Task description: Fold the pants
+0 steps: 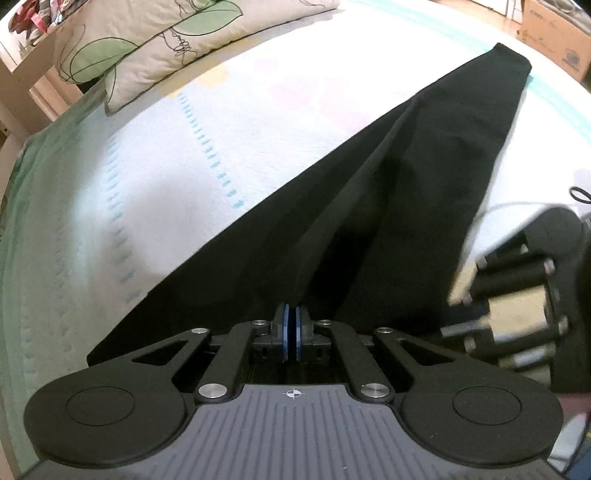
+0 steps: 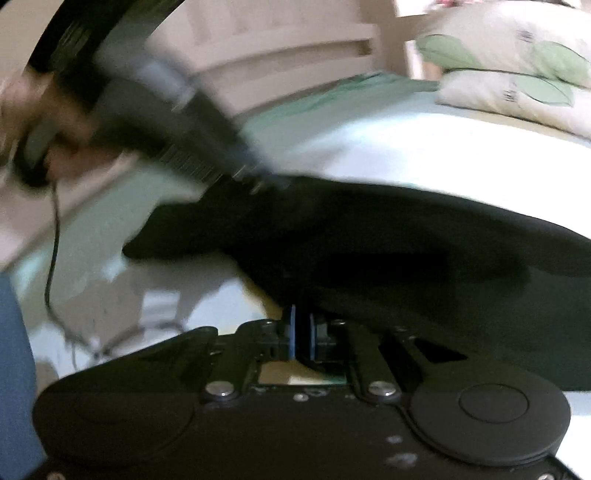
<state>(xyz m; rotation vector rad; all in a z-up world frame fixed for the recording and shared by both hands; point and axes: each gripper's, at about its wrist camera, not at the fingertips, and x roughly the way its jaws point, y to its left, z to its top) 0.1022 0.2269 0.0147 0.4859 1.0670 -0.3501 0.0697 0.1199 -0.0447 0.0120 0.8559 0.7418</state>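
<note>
Black pants point(image 1: 399, 177) lie stretched across the bed, legs together, running away to the far right. My left gripper point(image 1: 291, 321) is shut on the near edge of the pants, which pull up into a ridge at its blue pads. My right gripper point(image 2: 302, 328) is shut on the black pants point(image 2: 388, 251) too; the cloth sits between its blue pads. The right gripper's body shows blurred at the right edge of the left wrist view point(image 1: 517, 302). The left gripper shows blurred in the right wrist view point(image 2: 177, 122), at the pants' far edge.
The bed has a white quilt point(image 1: 166, 177) with teal stitching and a mint sheet point(image 1: 22, 206). Leaf-print pillows point(image 1: 147, 40) lie at the head. A cardboard box point(image 1: 554, 29) stands beyond the bed. A wooden headboard point(image 2: 280, 48) and a dangling cable point(image 2: 51, 258) show in the right wrist view.
</note>
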